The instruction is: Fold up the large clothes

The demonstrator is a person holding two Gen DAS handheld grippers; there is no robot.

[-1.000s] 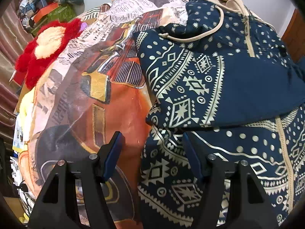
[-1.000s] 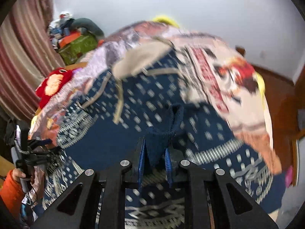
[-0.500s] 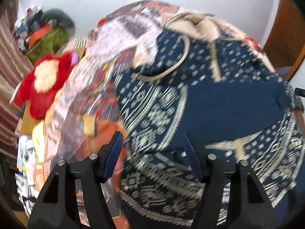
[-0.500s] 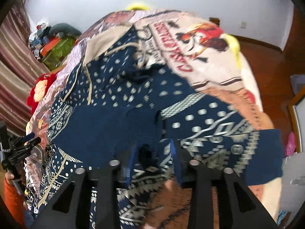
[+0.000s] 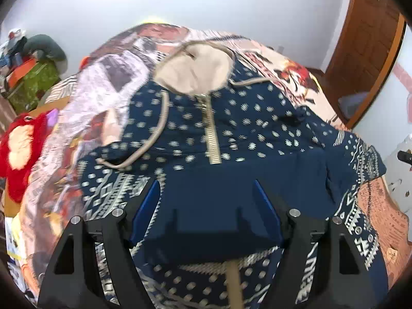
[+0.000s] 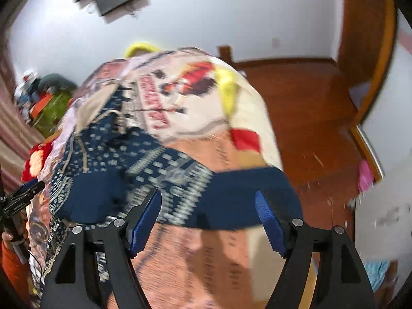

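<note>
Now both the left gripper (image 5: 206, 206) and right gripper (image 6: 208, 216) have just been opening, jaws spread and gripping nothing, the navy patterned hoodie (image 5: 231, 134) lying beyond their fingertips.

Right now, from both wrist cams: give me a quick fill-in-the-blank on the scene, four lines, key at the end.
1. The navy patterned hoodie lies on a printed ____.
2. The hoodie's hood lining is ____ in colour.
3. The right gripper has just been opening and holds ____.
4. The plush toy left of the hoodie is mostly ____.

Missing words: bedspread; beige; nothing; red
</note>
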